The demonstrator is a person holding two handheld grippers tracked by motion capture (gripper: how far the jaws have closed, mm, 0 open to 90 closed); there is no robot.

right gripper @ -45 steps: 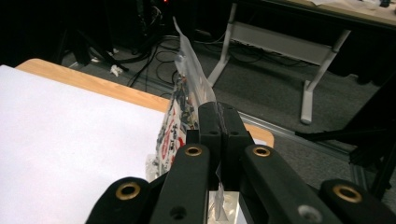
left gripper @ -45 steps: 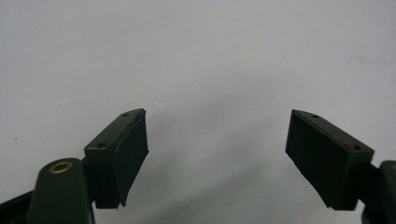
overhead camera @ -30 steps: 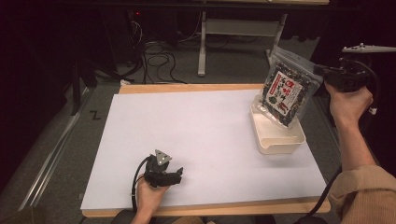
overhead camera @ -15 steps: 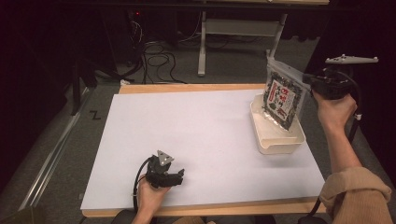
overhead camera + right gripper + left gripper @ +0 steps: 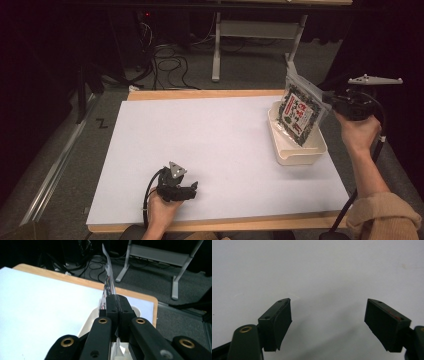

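Black jaws of our right gripper (image 5: 334,101) are pressed together on the upper corner of one printed snack pouch (image 5: 299,112). It hangs tilted from the pinch, long axis slanting down and away from the gripper, lower end inside the one cream tray (image 5: 300,155) directly beneath. Seen along the jaws, the pouch (image 5: 109,283) is edge-on above the tray (image 5: 91,321). The coming move, we judge, is straight down. Our left gripper (image 5: 186,190), well apart at the near edge of the white table (image 5: 210,140), rests spread and empty; the right hand (image 5: 357,135) is far nearer.
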